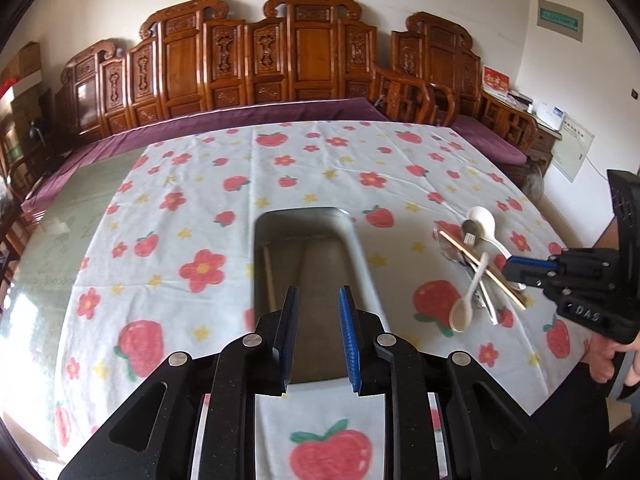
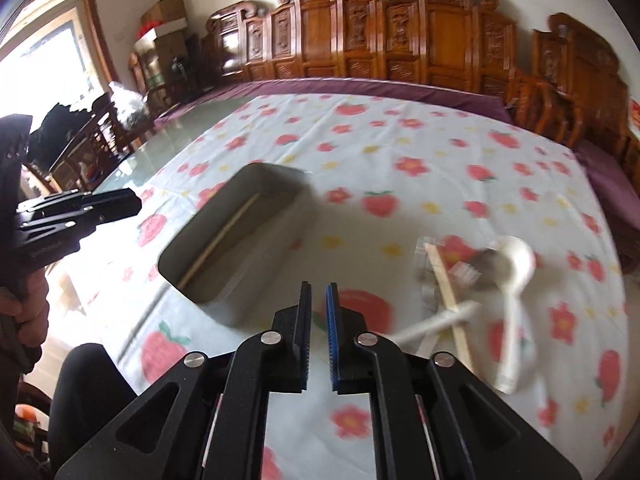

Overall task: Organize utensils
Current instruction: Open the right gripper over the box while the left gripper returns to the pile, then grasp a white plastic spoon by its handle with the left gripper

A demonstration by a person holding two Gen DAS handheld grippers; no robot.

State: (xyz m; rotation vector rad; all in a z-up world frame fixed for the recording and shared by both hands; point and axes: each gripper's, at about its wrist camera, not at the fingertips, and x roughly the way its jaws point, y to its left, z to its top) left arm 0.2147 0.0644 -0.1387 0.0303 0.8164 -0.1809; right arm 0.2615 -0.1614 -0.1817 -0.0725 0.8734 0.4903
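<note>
Utensils (image 1: 480,268) right of left jaws

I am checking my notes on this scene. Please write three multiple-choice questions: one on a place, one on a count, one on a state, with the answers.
1. Where does the pile of utensils lie?
A. inside the metal tray
B. on the tablecloth beside the tray
C. on the bench

2. How many white spoons are in the pile?
A. two
B. four
C. none

3. What is between the right gripper's fingers?
A. a spoon
B. a chopstick
C. nothing

Answers: 1 B, the pile rests on cloth right of the metal tray. 2 A, two white bowls show. 3 C, the gap is bare.
</note>
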